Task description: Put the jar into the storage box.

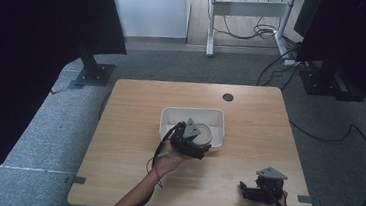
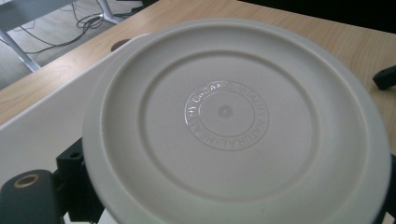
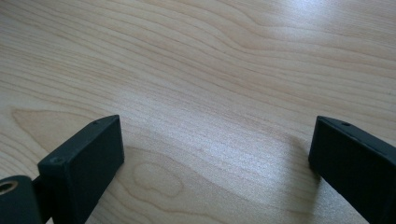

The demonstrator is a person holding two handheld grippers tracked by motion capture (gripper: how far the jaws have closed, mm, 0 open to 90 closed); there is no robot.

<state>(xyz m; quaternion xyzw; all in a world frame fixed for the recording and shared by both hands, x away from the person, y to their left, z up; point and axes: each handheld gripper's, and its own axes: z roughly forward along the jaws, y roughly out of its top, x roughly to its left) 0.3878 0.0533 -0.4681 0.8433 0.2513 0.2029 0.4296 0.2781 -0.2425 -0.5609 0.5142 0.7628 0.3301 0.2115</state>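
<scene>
- Near the middle of the table (image 1: 127, 143), slightly toward its far edge, a white rectangular tray (image 1: 170, 115) is seen, and a round white plate (image 2: 233, 116) is held over the tray's near right part.
- From the near side of the tray, the plate is gripped by the left hand-held gripper (image 1: 193, 143); in the left gripper view, the plate's underside with an embossed ring of letters is shown very close, and a black jaw is seen against its rim at the lower left, so the jaws are clamped on the plate.
- The plate is seen tilted, with the tray's white wall behind it and the wooden table beyond.
- Close to the near right corner of the table, the right hand-held gripper (image 1: 249, 190) is held low over the wood, well apart from the tray.
- Its two black jaws are spread wide apart in the right gripper view, and only bare wood grain lies between them.
</scene>
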